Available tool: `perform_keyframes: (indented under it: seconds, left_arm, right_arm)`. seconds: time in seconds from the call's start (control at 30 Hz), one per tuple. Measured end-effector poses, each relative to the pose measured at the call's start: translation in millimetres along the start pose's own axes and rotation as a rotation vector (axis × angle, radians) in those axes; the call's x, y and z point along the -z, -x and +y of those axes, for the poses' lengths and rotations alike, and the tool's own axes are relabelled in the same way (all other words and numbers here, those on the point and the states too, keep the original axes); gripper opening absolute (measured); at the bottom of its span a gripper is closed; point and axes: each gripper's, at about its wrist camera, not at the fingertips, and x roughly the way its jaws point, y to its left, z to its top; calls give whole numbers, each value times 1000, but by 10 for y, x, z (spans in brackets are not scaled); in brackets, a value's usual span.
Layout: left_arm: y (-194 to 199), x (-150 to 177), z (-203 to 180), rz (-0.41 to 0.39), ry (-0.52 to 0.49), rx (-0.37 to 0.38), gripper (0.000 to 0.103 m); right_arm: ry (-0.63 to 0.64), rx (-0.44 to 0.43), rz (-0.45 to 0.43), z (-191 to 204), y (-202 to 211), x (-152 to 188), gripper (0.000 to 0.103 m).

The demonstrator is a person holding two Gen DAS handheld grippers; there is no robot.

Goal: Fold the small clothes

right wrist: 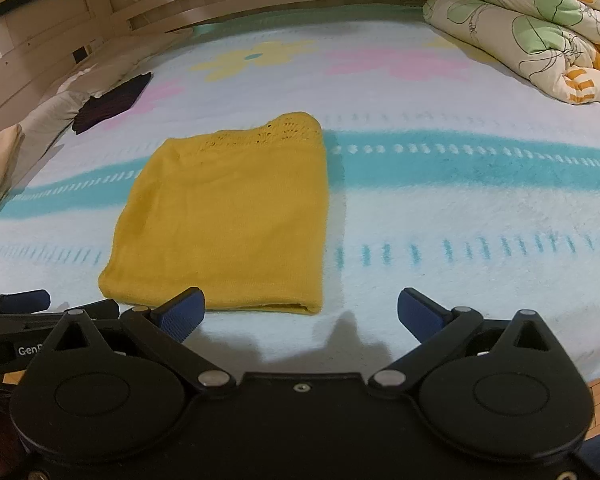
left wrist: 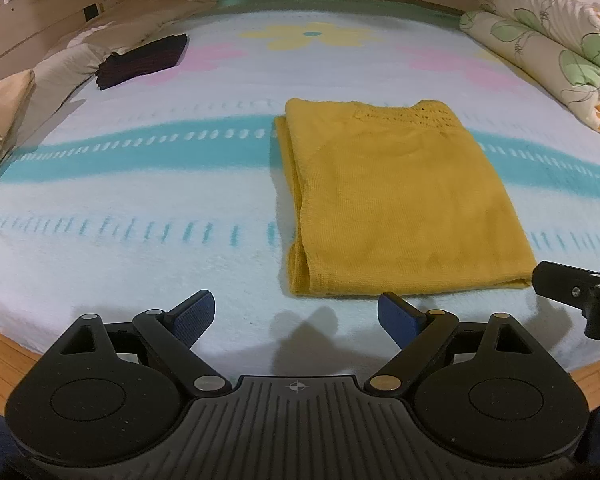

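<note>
A mustard-yellow knit top (left wrist: 404, 204) is lying folded into a neat rectangle on the bed blanket (left wrist: 140, 200), its lacy openwork band at the far end. It is sitting just ahead of the left gripper (left wrist: 296, 316) and the right gripper (right wrist: 300, 314), both hanging released and empty. Only the left view is showing the top's stacked folded edges.
</note>
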Motion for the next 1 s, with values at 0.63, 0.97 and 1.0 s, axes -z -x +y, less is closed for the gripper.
perform_keyframes:
  seconds: [0.63, 0.97, 1.0]
  left_arm:
    - [-10, -3, -18, 8, -1, 13, 89]
    - [-14, -1, -30, 11, -3, 24, 89]
    - [-15, -3, -31, 12, -4, 25, 89]
  right_arm:
    - [-1, -7, 4, 15, -7, 3, 102]
    - [0, -11, 7, 27, -10, 8, 102]
    - [1, -12, 8, 34, -10, 11, 102]
